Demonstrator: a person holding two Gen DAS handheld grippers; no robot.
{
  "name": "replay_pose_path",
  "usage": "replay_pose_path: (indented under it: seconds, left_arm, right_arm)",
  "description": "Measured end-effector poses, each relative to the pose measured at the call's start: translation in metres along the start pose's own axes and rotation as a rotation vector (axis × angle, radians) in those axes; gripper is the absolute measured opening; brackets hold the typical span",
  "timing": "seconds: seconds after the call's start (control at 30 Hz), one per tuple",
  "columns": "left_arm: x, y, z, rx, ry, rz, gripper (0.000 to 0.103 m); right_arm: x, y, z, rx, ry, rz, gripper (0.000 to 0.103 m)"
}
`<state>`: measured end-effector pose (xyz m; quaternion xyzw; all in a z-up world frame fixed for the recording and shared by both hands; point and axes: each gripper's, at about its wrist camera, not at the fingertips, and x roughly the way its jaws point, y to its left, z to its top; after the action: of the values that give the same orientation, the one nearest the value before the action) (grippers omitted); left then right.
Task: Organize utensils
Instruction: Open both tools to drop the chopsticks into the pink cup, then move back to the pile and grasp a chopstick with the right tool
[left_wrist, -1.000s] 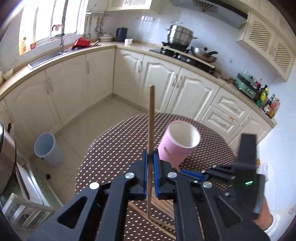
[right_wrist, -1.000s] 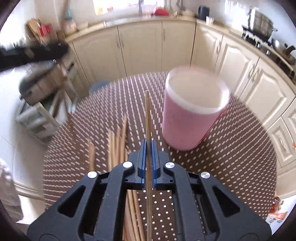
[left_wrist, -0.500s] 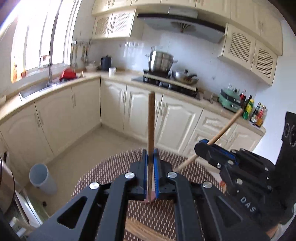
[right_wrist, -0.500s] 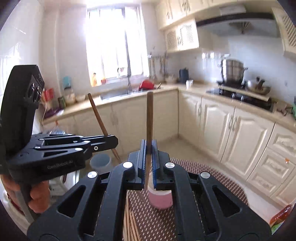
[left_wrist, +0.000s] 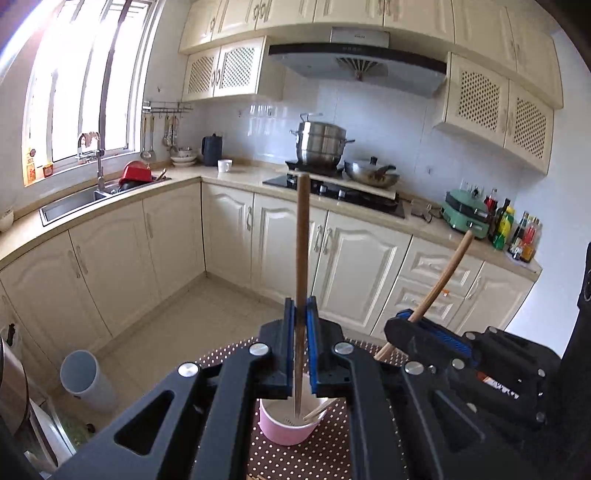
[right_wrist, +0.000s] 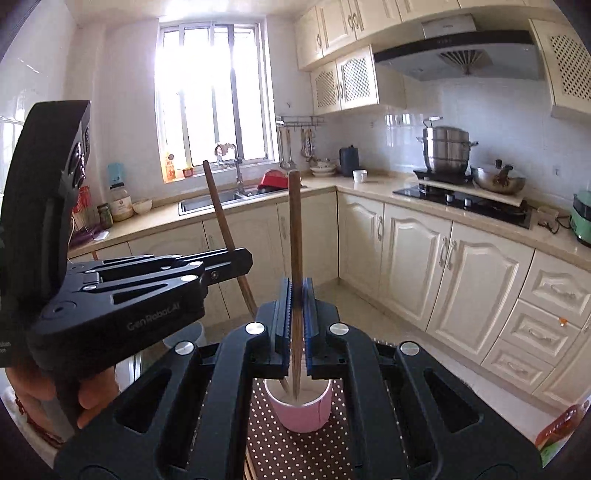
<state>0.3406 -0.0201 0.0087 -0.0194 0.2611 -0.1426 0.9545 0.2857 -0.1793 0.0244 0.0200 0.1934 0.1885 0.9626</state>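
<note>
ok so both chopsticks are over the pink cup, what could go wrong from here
1. Both grippers, left and right, aim chopsticks into one pink cup; the tips cross inside and could jam against each other.
2. The left chopstick leans; let go like that, it may tip the light cup over.
3. The right chopstick is pinched near its lower end, so it could swing in the grip.

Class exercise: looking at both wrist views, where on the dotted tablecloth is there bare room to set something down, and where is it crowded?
Bare dotted tablecloth shows in front of the pink cup, between the gripper frames. Over the cup's mouth it is crowded: the left gripper and right gripper each hold a chopstick whose tip dips into the cup. Much of the table is hidden.
</note>
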Motion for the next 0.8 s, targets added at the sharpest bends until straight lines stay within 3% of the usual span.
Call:
replay_pose_path:
  seconds: [0.3,0.33,0.37,0.43,0.5,0.53,0.57,0.6,0.63,0.67,0.8]
  left_arm:
    - [0.031,0.009,-0.034,0.016,0.109,0.028,0.007]
    - [0.033,0.011,-0.037,0.012,0.121,0.028,0.011]
    - [0.033,0.013,-0.039,0.011,0.127,0.027,0.027]
    - [0.032,0.016,-0.044,0.010,0.131,0.045,0.042]
    - [0.029,0.018,-0.047,0.011,0.127,0.055,0.044]
    - [0.027,0.020,-0.049,0.013,0.132,0.057,0.046]
    - [0.025,0.021,-0.051,0.016,0.136,0.063,0.047]
    - [0.023,0.023,-0.053,0.017,0.136,0.071,0.047]
    - [0.018,0.027,-0.057,0.013,0.141,0.081,0.049]
    - [0.015,0.031,-0.060,0.009,0.145,0.084,0.051]
    - [-0.001,0.050,-0.077,-0.023,0.162,0.113,0.052]
  right_arm:
    - [0.027,-0.013,-0.033,0.053,0.112,-0.006,0.006]
    - [0.029,-0.014,-0.035,0.058,0.119,-0.007,0.006]
    - [0.031,-0.014,-0.038,0.060,0.127,-0.012,0.007]
    - [0.032,-0.014,-0.042,0.066,0.139,-0.008,0.007]
    - [0.031,-0.014,-0.045,0.068,0.147,-0.015,0.008]
    - [0.029,-0.014,-0.045,0.070,0.146,-0.017,0.011]
    - [0.026,-0.014,-0.046,0.074,0.142,-0.019,0.021]
    - [0.023,-0.014,-0.046,0.078,0.138,-0.022,0.041]
    - [0.020,-0.014,-0.047,0.080,0.131,-0.026,0.054]
    - [0.015,-0.013,-0.048,0.081,0.118,-0.031,0.059]
    - [0.002,-0.014,-0.053,0.081,0.118,-0.031,0.059]
